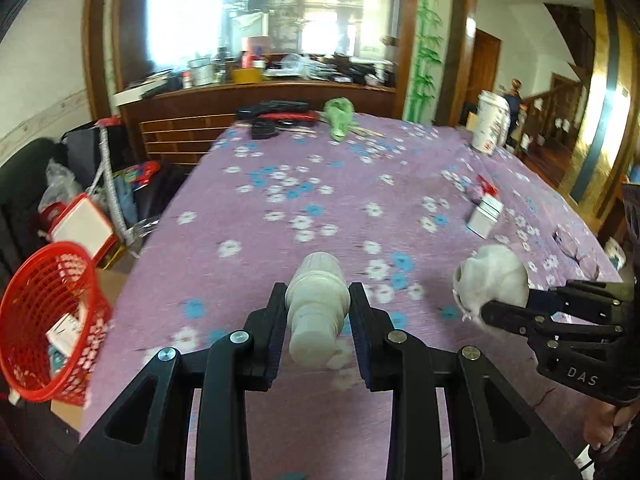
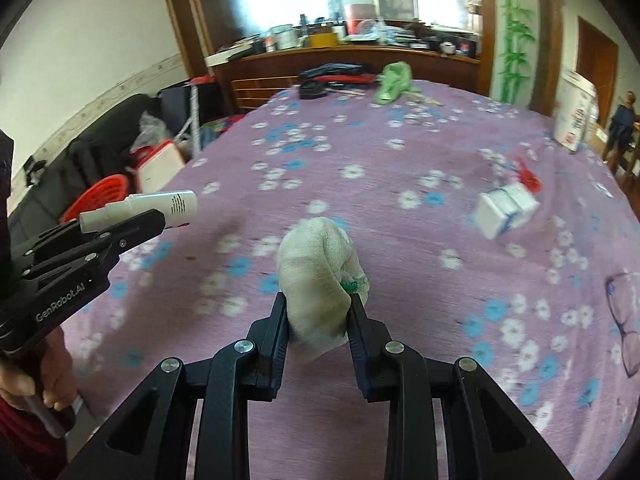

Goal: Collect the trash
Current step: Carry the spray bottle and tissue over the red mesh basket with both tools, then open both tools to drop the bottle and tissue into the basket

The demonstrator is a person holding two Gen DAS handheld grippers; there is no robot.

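Left tool (image 1: 318, 316) clamps white bottle (image 1: 316, 308); right tool (image 2: 318, 320) clamps wadded tissue (image 2: 318, 280); red basket (image 1: 48, 320) at 9 o'clock off worktop (image 1: 304, 208)

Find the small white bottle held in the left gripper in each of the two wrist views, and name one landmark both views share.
Left wrist view: the white bottle is at lower centre, clamped between the left gripper fingers, seen end-on.
Right wrist view: the same bottle is at the left edge, seen from the side.
Shared landmark: the green cloth at the far end of the purple floral tablecloth.
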